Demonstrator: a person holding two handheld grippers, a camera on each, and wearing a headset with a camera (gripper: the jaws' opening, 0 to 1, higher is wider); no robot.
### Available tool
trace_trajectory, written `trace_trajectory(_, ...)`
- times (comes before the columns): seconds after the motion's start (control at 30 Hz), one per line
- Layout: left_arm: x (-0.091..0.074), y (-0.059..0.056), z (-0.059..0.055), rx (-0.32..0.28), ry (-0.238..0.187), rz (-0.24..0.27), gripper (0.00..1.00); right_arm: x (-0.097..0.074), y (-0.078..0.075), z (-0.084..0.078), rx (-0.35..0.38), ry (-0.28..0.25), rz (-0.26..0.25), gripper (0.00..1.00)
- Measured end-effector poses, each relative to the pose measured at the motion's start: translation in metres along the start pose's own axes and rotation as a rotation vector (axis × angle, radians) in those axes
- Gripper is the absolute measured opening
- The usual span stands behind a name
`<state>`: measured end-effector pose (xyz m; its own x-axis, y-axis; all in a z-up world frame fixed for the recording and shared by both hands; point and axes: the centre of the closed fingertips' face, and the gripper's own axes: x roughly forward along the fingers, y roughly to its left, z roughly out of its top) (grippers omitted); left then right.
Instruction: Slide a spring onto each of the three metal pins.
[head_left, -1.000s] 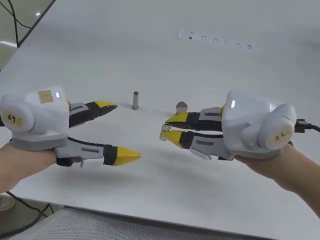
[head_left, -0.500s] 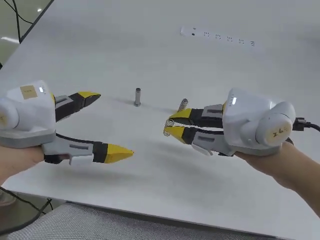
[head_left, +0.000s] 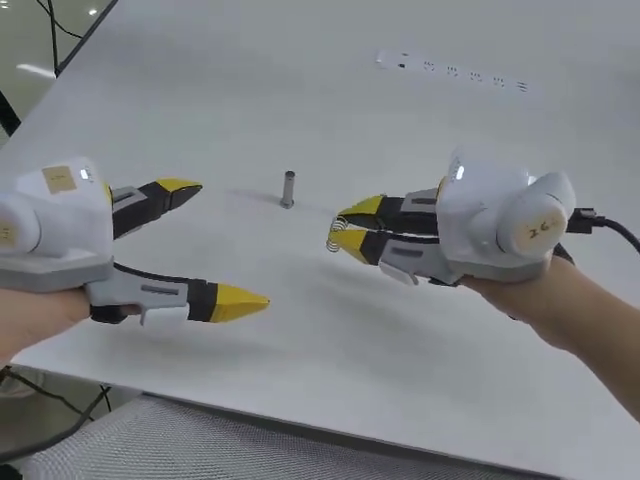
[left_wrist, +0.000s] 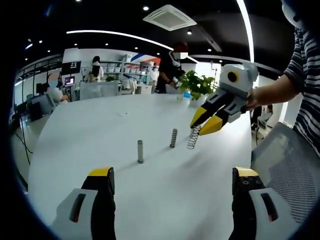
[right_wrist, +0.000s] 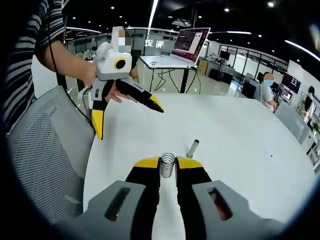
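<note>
The R gripper (head_left: 345, 228) is squeezing a spring (head_left: 332, 243) btwn its tips, and the spring is hanging a bit tilted. The bare pin (head_left: 288, 189) is standing straight up on the table (head_left: 400, 120), just left of those tips and a bit farther off. The R gripper is sitting nearer to it. The L gripper (head_left: 222, 243) is hovering w/ jaws wide apart, holding nothing. The other pin (left_wrist: 173, 138) is already wearing a spring.

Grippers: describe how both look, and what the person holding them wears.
Both the left gripper and right gripper have white rounded bodies, grey-and-black jaws and pointed yellow tips. A black cable leaves the right one, whose round end cap bears handwritten marks. The person wears a striped shirt.
</note>
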<state>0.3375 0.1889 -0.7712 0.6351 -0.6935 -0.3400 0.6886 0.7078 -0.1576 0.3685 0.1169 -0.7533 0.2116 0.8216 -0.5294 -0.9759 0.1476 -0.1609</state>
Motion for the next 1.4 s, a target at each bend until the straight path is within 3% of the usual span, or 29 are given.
trace_trajectory(0.4, -0.004, 0.002, -0.004, -0.012, 0.001, 0.012, 0.97, 0.023, -0.03, 0.019, -0.007, -0.01, -0.034, 0.13)
trace_trajectory(0.63, -0.002, -0.002, -0.007, -0.021, -0.002, -0.002, 0.97, 0.034, -0.045, 0.03, -0.017, -0.01, -0.066, 0.13)
trace_trajectory(0.9, -0.005, -0.005, -0.01, -0.026, -0.002, -0.014, 0.97, 0.047, -0.065, 0.038, 0.1, -0.05, -0.11, 0.13)
trace_trajectory(1.4, -0.006, -0.006, -0.012, -0.038, -0.005, -0.025, 0.97, 0.064, -0.065, 0.032, 0.143, -0.029, -0.095, 0.13)
